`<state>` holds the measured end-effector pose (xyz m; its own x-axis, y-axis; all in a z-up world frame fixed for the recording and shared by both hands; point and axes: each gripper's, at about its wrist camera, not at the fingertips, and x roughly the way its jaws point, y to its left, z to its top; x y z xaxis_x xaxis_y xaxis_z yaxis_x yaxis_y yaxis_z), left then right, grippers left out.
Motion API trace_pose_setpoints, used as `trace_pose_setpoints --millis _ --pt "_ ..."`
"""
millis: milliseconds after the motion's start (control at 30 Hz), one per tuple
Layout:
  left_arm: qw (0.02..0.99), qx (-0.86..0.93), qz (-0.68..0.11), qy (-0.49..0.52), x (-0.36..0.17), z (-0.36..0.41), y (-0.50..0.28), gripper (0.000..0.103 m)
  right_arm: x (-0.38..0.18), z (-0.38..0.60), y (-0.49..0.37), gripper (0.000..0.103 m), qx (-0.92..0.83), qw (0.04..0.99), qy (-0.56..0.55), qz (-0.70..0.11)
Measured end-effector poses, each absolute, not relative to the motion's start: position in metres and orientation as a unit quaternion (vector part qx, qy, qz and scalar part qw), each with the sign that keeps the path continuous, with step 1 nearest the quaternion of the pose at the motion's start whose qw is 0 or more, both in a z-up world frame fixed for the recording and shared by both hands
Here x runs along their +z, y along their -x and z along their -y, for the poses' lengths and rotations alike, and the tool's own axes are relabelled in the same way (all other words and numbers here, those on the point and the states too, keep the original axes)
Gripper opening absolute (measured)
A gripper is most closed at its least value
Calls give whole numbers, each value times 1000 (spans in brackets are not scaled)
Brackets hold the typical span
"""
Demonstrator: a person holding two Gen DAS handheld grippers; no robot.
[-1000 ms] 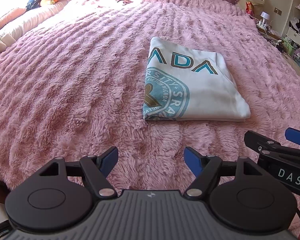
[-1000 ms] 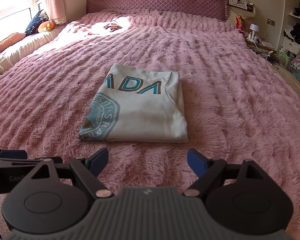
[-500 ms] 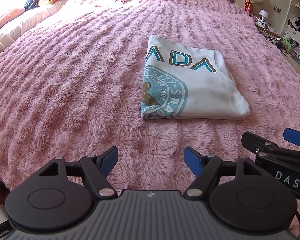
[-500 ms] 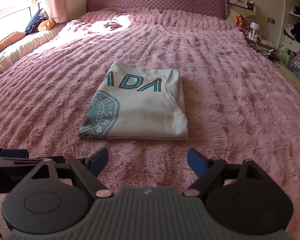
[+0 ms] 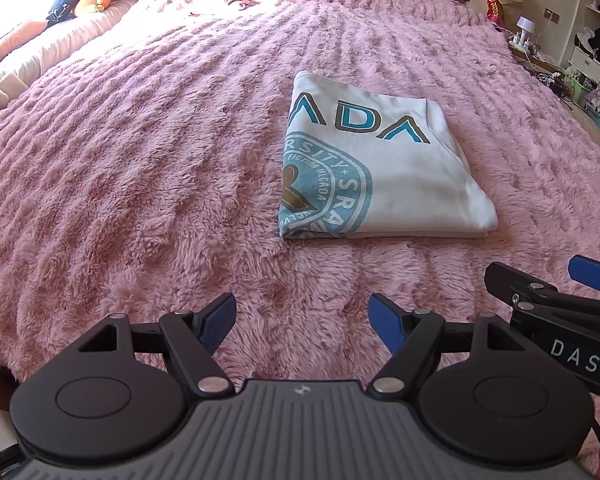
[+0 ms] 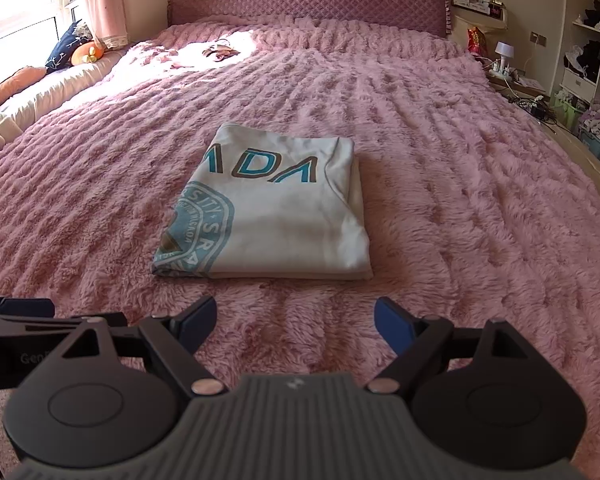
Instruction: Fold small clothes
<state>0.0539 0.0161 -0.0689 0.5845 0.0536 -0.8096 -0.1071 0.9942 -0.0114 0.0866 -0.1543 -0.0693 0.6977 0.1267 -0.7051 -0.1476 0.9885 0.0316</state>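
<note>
White cotton shirt lies folded into a compact rectangle on the pink fleece blanket, roughly mid-bed, printed side up with teal lettering and a round crest showing. Layered edges are visible along its near side; the right-hand side looks like a rounded fold. Left gripper hangs low over the blanket, near the front of the bed, its blue pads apart and nothing between them. Right gripper sits beside it, likewise released and empty, with the shirt straight ahead and well apart from its tips. Neither tool touches the cloth. Judgement: the fold appears complete or nearly so, and the step in hand is either a final halving or a tidy-up. If another fold is wanted, each gripper should take one near corner, pinching all layers together, since a shallow pinch would likely lift only the top sheet and spoil the stack. Pads should come in flat and low, but the long pile of the blanket may catch in the jaws, so the bite should be checked for fleece. Both corners should be lifted and carried evenly; uneven travel would skew the rectangle. The near left corner looks slightly raised, making it the easier entry. Clutter at the headboard and side shelves is far away and poses no obstruction.
</note>
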Motion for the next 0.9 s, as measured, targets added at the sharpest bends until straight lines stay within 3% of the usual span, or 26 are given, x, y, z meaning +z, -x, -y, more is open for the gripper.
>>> trace_pose_setpoints --millis 900 --pt "888 50 -456 18 -71 -16 -54 88 -69 153 -86 82 72 919 15 -387"
